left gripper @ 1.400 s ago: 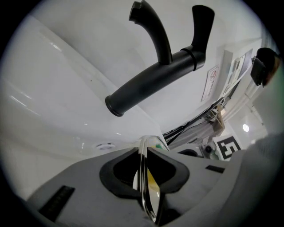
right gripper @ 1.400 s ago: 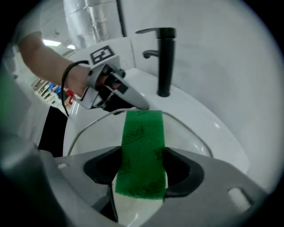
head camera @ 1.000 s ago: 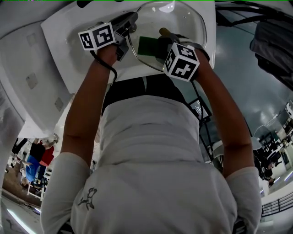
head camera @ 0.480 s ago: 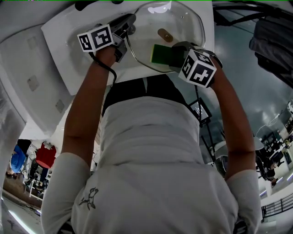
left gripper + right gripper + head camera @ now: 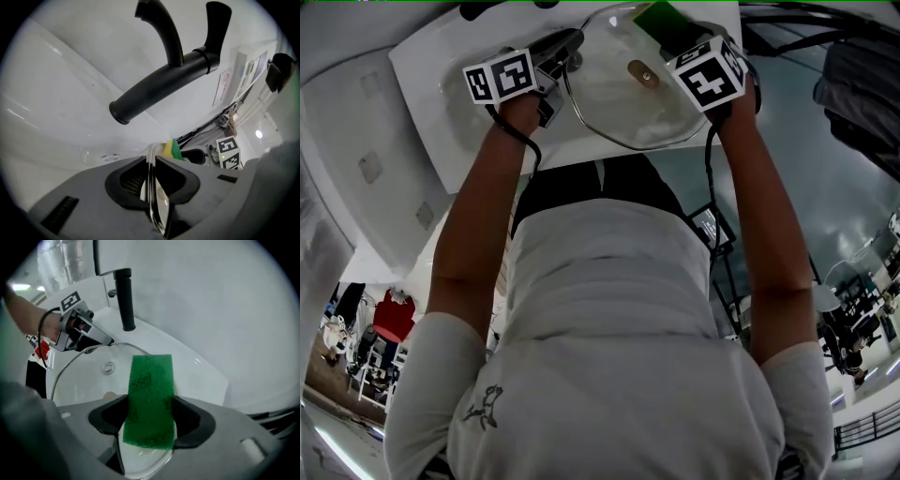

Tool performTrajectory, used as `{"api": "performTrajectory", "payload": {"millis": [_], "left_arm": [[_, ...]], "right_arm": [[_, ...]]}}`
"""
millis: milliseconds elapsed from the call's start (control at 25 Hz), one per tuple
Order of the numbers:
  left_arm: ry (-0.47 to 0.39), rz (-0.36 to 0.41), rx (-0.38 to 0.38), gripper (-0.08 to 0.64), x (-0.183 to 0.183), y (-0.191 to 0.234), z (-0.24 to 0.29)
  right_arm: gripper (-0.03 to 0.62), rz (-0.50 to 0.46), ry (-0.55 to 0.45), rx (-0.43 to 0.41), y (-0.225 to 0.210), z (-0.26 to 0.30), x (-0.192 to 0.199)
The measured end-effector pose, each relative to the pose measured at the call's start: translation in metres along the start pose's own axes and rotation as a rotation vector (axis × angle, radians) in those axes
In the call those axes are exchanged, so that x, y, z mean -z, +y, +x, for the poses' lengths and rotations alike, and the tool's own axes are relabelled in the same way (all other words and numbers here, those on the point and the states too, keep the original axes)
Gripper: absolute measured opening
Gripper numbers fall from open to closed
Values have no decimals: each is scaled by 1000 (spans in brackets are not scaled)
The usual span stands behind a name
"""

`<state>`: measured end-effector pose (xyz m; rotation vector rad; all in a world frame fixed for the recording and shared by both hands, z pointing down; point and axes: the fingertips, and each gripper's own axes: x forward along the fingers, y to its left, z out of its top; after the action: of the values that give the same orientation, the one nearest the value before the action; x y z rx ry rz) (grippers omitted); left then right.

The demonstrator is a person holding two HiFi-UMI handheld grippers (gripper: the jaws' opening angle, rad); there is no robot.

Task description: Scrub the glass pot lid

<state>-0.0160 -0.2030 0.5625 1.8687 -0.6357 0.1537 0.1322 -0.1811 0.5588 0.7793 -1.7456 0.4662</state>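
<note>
**Lid held over the sink, sponge at its far rim**

The glass pot lid (image 5: pixel 614 103) hangs above the white sink (image 5: pixel 431 112), over the right half of the basin. Its near rim reaches past the sink's near edge towards the person. The left tool (image 5: pixel 566 52) pinches the lid's metal rim at the lid's left side. In the left gripper view that rim runs edge-on between the two dark pads, which press on it from either side. A brown knob (image 5: pixel 642 73) sits at the middle of the glass.

The right tool (image 5: pixel 673 36) is clamped on a sponge (image 5: pixel 150 397), green face up with a yellow layer behind it. The pads squeeze the sponge's long sides and its end sticks out past them. The sponge lies at the far right part of the lid, towards the sink's far edge. Whether it presses on the glass cannot be told.

A black faucet (image 5: pixel 161 82) rises at the sink's far edge, its spout reaching over the basin. The drain (image 5: pixel 108 367) shows through the glass in the right gripper view.
</note>
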Motion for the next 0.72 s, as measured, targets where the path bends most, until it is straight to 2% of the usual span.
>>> {"api": "performTrajectory", "payload": {"millis": [120, 280, 520, 640, 720], "left_arm": [[0, -7, 7, 58, 0, 0, 1], [-7, -21, 13, 58, -1, 0, 0], [-12, -26, 13, 58, -2, 1, 1], [-13, -24, 14, 58, -3, 1, 0], [-5, -22, 14, 58, -2, 1, 0]], "right_arm": [[291, 30, 23, 25, 5, 8, -7], [291, 38, 7, -12, 30, 13, -21], [291, -109, -20, -92, 81, 16, -39], [290, -174, -36, -225, 118, 10, -32], [290, -265, -37, -266, 134, 4, -21]]}}
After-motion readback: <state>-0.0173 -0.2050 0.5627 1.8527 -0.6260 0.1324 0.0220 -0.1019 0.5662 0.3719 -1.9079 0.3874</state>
